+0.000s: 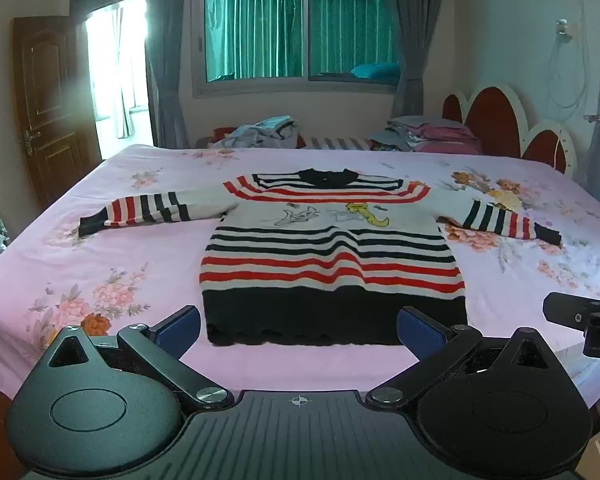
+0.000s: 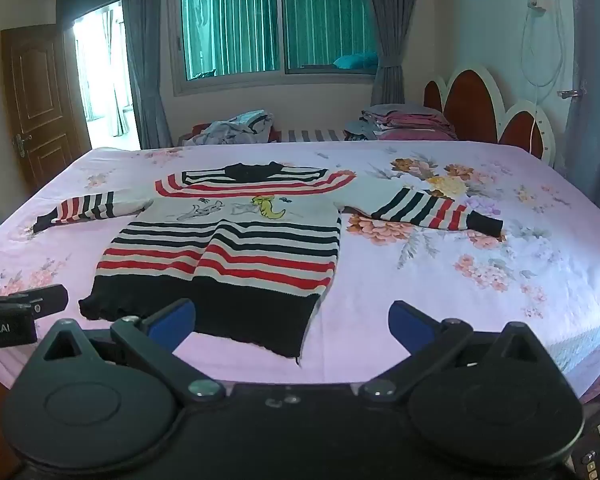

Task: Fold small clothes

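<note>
A small striped sweater (image 1: 332, 256), red, black and white with a cartoon print, lies flat and face up on the pink floral bed sheet (image 1: 120, 264), sleeves spread to both sides. It also shows in the right wrist view (image 2: 228, 248). My left gripper (image 1: 298, 332) is open and empty, just in front of the sweater's black hem. My right gripper (image 2: 292, 328) is open and empty, at the hem's right corner. Each gripper shows at the edge of the other's view.
A pile of loose clothes (image 1: 260, 132) and a stack of folded clothes (image 1: 428, 134) lie beyond the bed's far edge. A red and white headboard (image 1: 508, 124) stands at the right. A wooden door (image 1: 48, 104) is at the left.
</note>
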The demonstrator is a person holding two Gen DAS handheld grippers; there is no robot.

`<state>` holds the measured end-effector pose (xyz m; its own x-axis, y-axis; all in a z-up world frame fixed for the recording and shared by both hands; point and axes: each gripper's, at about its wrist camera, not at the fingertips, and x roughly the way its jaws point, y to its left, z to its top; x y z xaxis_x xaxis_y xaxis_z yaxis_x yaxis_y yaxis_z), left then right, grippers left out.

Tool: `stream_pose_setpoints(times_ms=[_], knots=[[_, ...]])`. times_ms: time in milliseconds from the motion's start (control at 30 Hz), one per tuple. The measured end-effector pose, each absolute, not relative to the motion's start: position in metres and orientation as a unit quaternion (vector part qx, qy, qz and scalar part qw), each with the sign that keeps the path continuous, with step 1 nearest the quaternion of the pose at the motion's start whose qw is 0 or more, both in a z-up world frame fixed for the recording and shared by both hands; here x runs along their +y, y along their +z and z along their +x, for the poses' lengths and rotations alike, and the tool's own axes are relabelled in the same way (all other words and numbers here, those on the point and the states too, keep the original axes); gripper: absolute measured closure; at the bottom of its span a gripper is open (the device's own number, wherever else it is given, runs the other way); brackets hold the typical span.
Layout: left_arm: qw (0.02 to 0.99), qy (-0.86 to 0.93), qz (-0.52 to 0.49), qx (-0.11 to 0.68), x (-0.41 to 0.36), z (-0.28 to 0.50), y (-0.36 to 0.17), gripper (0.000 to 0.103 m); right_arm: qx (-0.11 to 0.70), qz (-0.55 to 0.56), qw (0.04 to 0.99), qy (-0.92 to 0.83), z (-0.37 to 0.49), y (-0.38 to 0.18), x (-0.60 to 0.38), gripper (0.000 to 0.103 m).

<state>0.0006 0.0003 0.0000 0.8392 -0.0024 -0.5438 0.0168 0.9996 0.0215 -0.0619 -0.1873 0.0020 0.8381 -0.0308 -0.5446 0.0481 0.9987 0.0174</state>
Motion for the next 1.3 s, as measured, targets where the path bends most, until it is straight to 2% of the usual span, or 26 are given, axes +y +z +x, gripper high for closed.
stream_pose_setpoints(times_ms=[1300], knots=[[0.96,-0.003,0.019,0.281,-0.006,0.005,0.0,0.0,0.286,0.024,0.958,-0.012,-0.049,0.004,-0.188,0.0]])
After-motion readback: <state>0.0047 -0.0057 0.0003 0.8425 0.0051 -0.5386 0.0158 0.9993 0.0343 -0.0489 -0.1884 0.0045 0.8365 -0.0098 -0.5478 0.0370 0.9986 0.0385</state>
